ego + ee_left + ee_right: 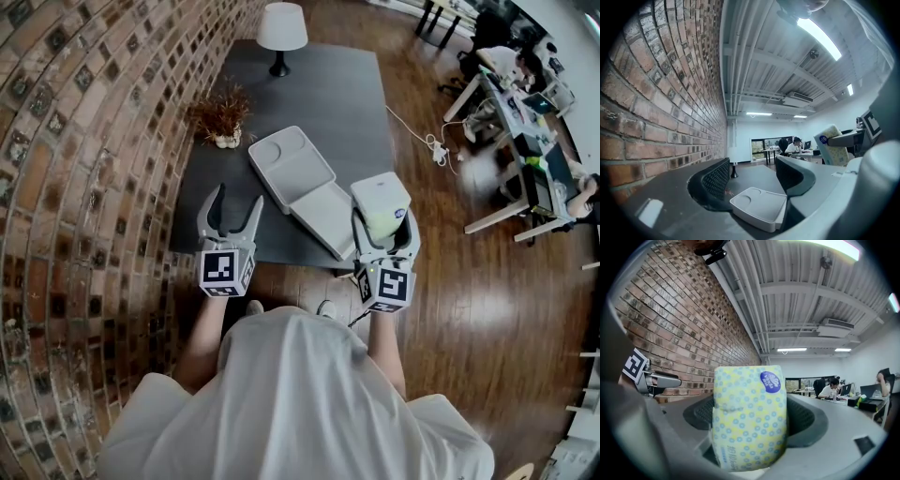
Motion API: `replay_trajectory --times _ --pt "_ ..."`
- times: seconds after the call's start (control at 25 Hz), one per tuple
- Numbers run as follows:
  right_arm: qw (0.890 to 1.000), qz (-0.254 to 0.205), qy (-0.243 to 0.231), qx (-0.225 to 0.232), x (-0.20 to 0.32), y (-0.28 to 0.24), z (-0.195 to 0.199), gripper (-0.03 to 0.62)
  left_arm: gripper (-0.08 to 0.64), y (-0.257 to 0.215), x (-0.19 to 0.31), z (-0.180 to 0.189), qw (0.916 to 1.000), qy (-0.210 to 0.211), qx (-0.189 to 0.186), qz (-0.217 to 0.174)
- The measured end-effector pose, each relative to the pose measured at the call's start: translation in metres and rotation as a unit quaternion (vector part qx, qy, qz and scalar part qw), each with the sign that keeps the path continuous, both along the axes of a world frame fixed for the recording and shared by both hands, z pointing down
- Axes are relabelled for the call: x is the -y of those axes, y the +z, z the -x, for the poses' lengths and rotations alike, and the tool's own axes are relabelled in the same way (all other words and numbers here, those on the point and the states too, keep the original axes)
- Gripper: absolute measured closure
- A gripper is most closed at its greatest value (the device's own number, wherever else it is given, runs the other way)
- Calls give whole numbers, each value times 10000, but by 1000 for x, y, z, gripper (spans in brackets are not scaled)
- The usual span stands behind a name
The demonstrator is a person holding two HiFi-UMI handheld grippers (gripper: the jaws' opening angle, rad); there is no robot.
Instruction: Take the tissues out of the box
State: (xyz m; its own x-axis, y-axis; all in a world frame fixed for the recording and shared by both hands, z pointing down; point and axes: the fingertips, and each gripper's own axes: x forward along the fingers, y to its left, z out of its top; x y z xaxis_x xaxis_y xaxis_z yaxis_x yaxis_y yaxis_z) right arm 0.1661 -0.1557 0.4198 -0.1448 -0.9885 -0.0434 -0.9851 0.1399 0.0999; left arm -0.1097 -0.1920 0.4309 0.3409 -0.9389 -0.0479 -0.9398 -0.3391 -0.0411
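Observation:
A white box [298, 180] lies open on the dark table [337, 94], lid and base side by side; it also shows low in the left gripper view as the white box [759, 207]. My right gripper [385, 228] is shut on a yellow tissue pack with blue dots [749, 418], held upright above the table's front right edge, next to the box. Both dark pads [805, 420] press its sides. From the left I see the same tissue pack [833, 145]. My left gripper [233, 210] stands open over the table's front left, nothing between its fingers.
A white lamp [281, 28] stands at the table's far end, and a dried plant [221, 116] by the brick wall [84, 141] on the left. A cable and power strip [436, 148] lie on the wooden floor. Office desks with people [516, 103] are at the right.

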Motion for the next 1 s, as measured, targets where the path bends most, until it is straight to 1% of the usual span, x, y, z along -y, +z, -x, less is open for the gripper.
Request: replay_trajectory --times 0.44,1.0 --pt "9998 15 -119 -169 0 1 8 152 261 1 4 -8 9999 90 44 8" --pt "9997 234 -85 -88 6 14 9 155 261 10 4 -3 9999 49 -35 121"
